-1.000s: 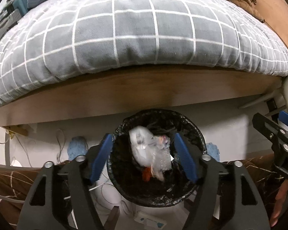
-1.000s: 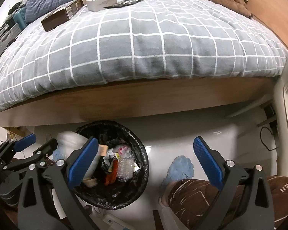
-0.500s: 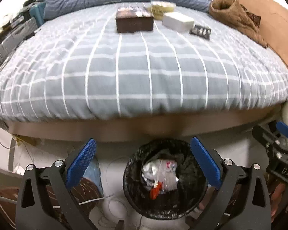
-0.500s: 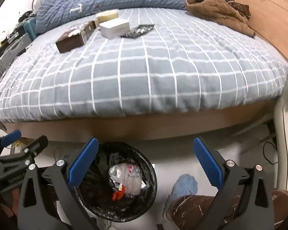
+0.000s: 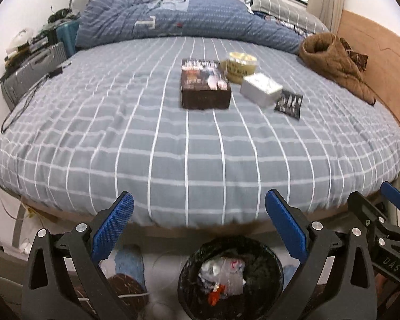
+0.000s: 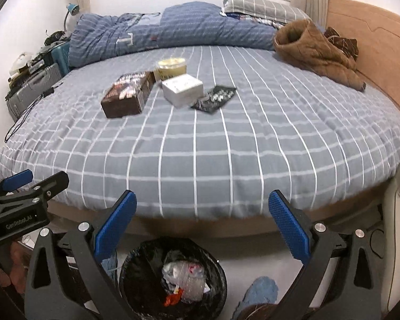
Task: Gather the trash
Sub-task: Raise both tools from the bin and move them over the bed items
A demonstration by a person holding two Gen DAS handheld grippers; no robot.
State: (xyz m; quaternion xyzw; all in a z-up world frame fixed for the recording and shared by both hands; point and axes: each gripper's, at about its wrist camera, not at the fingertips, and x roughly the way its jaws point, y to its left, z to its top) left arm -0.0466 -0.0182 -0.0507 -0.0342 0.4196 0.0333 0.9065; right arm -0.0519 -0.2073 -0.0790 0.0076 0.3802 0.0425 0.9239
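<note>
Trash (image 5: 224, 274) is seen in the bin (image 5: 266, 264) on the floor below the bed (image 5: 200, 146), with both grippers, left (image 5: 198, 228) and right (image 6: 202, 228), spread wide and empty, the left fingers (image 5: 113, 228) having just been opening.
</note>
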